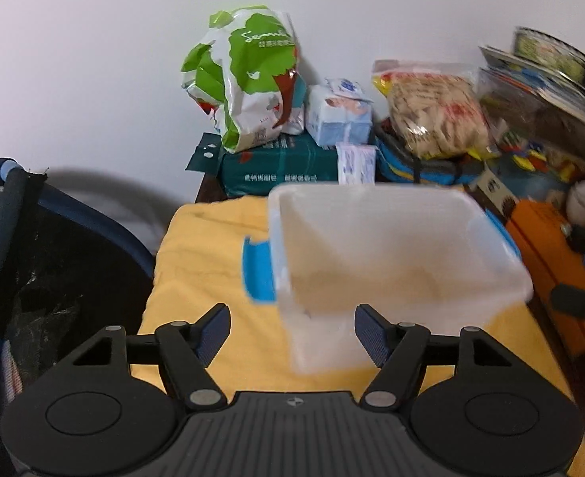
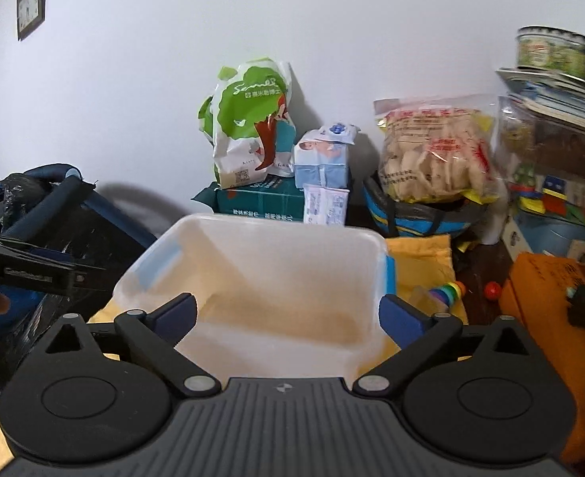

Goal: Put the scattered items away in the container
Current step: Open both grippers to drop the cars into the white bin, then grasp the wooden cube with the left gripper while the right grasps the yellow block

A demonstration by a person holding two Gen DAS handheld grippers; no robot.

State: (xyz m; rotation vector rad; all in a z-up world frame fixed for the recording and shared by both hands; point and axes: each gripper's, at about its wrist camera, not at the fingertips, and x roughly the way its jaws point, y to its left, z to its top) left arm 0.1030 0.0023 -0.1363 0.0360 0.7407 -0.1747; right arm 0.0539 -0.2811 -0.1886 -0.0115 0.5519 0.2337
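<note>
A translucent white plastic container (image 1: 391, 254) with blue clip handles sits on a yellow cloth (image 1: 205, 262); it looks empty. It also shows in the right wrist view (image 2: 260, 274). My left gripper (image 1: 290, 334) is open and empty, just in front of the container's near left corner. My right gripper (image 2: 288, 316) is open and empty, its fingers spread either side of the container's near wall. A small rainbow stacking toy (image 2: 449, 292) and a small red ball (image 2: 492, 288) lie to the container's right. The left gripper shows at the right view's left edge (image 2: 41, 270).
Against the wall stand a green-and-white bag (image 2: 248, 123), a pale blue tissue pack (image 2: 324, 155), a dark green box (image 2: 260, 200) and a bag of snacks (image 2: 435, 151). An orange box (image 2: 547, 290) and stacked toys lie right. A dark blue bin (image 1: 45, 262) stands left.
</note>
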